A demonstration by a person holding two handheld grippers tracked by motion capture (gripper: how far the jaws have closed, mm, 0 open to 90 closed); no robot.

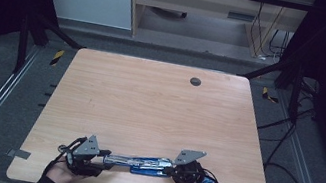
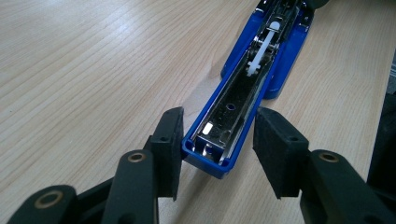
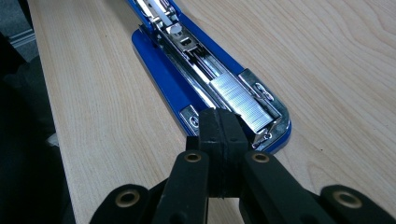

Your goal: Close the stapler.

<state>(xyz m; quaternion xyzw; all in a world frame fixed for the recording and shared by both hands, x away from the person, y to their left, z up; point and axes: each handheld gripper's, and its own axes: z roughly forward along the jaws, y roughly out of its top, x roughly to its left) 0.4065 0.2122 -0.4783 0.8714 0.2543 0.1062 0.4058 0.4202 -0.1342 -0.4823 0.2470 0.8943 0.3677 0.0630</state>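
A blue stapler (image 1: 138, 162) lies folded open and flat near the table's front edge, its metal channels facing up. My left gripper (image 1: 105, 160) is at its left end. In the left gripper view the gripper (image 2: 219, 144) straddles the blue tip of the stapler (image 2: 243, 93): one pad sits against its side, the other stands off with a gap, so it is open. My right gripper (image 1: 170, 169) is at the other end. In the right gripper view the gripper (image 3: 219, 126) is shut, pads together, with its tips at the end of a strip of staples (image 3: 240, 102) lying in the stapler (image 3: 187, 60).
The wooden table (image 1: 148, 104) has a dark round grommet hole (image 1: 195, 81) at the back right. Both hands work close to the front edge. Cables (image 1: 286, 159) trail on the floor to the right, and a desk (image 1: 206, 8) stands beyond the table.
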